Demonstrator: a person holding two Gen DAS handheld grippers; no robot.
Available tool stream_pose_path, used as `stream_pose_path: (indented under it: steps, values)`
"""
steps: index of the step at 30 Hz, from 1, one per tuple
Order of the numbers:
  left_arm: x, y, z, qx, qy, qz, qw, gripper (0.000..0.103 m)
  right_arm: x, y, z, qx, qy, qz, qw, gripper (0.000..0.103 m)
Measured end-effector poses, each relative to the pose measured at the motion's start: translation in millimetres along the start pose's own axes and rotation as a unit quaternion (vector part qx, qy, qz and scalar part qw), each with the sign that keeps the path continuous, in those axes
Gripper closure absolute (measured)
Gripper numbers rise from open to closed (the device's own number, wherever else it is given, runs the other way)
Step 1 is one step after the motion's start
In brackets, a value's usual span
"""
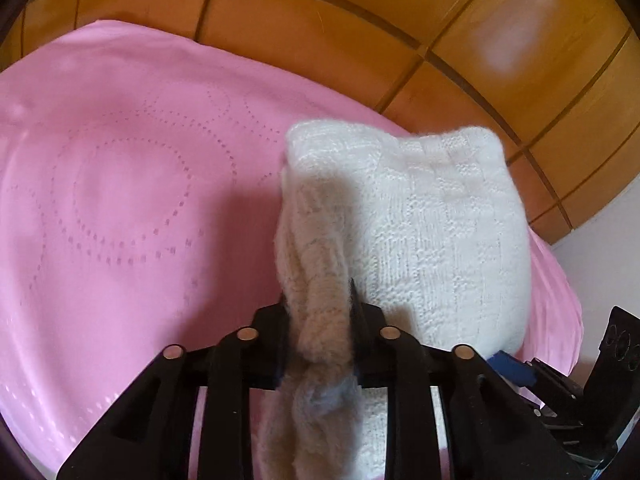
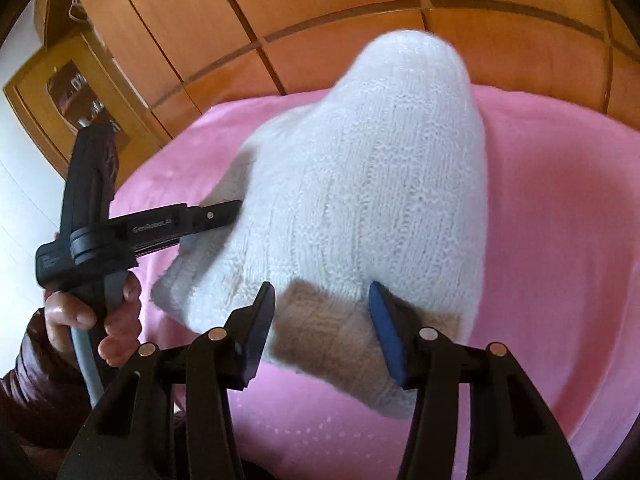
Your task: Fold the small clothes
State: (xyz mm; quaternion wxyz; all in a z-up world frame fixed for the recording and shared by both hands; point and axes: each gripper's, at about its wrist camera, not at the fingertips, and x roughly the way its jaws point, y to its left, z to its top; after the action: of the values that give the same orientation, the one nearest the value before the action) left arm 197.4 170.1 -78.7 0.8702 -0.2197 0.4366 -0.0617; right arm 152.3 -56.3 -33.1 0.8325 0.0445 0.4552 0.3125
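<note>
- Left wrist view: the left gripper (image 1: pixel 320 312) is clenched on a bunched edge of a white knitted garment (image 1: pixel 420 216), whose wool fills the narrow gap between the jaws.
- The rest of the garment lies or hangs over the pink cloth (image 1: pixel 120 200), toward the cloth's right edge as this view shows it.
- Right wrist view: the right gripper (image 2: pixel 322 328) straddles the garment's beige cuff (image 2: pixel 320 328); the fingers (image 2: pixel 384 332) sit against the wool, so it appears to be grasping it, though how firmly I cannot tell.
- A person's hand (image 2: pixel 96 312) holds the left gripper's handle.
- Progress, as I judge it: the garment is gathered at two points and partly raised, not yet a flat, neat fold; smoothing and folding remain.
- No containers are visible, only the cloth and wooden cupboards (image 2: pixel 320 8) behind.
</note>
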Motion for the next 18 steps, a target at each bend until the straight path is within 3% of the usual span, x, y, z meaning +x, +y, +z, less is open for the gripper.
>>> stream_pose_path:
  steps: [2, 5, 8, 10, 18]
  values:
    - [-5.8, -0.7, -1.3, -0.008, -0.007, 0.002, 0.9999, 0.064, 0.2, 0.8, 3.0, 0.001, 0.006, 0.003, 1.000, 0.054]
    - [-17.6, -6.5, -2.0, 0.016, -0.025, 0.022, 0.9993, 0.063, -16.5, 0.6, 6.2, -0.004, 0.009, 0.011, 1.000, 0.053]
    - [-23.8, -22.7, -0.8, 0.043, -0.039, 0.050, 0.9970, 0.063, -36.3, 1.9, 23.1, -0.011, -0.023, 0.008, 1.000, 0.047]
    - [-25.9, -30.6, -1.1, 0.052, -0.047, 0.061, 0.9957, 0.055, -41.6, 0.0, 38.5, -0.014, -0.043, -0.009, 0.999, 0.045]
    - [-31.4, -46.5, -8.4, 0.102, -0.071, 0.101, 0.9872, 0.051, -18.0, -14.1, 93.3, -0.026, -0.043, -0.054, 0.997, 0.045]
